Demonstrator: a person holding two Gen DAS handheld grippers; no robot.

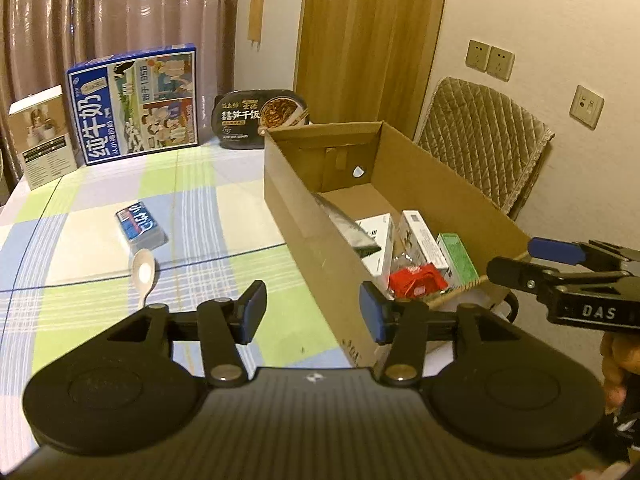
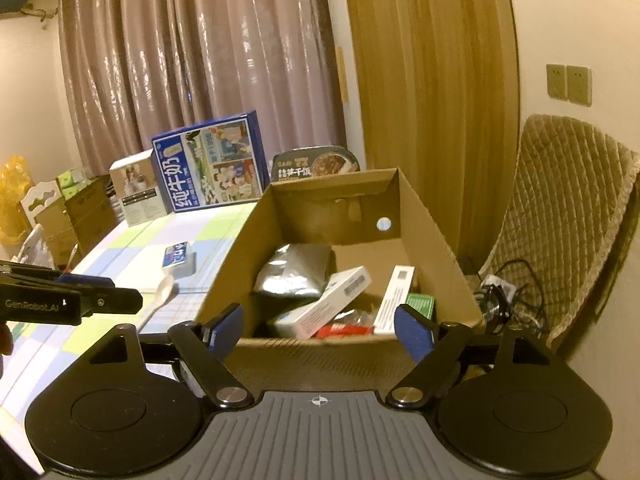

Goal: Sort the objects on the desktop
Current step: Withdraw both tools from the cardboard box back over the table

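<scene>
An open cardboard box (image 1: 296, 208) (image 2: 436, 240) stands at the table's right side. Inside lie a silver pouch (image 2: 296, 270), white cartons (image 2: 336, 304), a green box (image 1: 458, 258) and a red packet (image 1: 416, 280). A blue tissue pack (image 1: 140, 228) (image 2: 179, 258) and a white spoon (image 1: 143, 274) (image 2: 162, 294) lie on the checked cloth to the box's left. My left gripper (image 1: 312, 310) (image 2: 120, 292) is open and empty, straddling the box's near left corner. My right gripper (image 2: 320, 332) (image 1: 516, 260) hangs open and empty over the box's near edge.
At the table's far end stand a blue milk carton case (image 1: 136, 104), a small white box (image 1: 44, 136) and a black instant rice bowl (image 1: 260, 118). A quilted chair (image 2: 568, 208) and cables (image 2: 504, 292) sit right of the box. Cartons are stacked past the table's left edge.
</scene>
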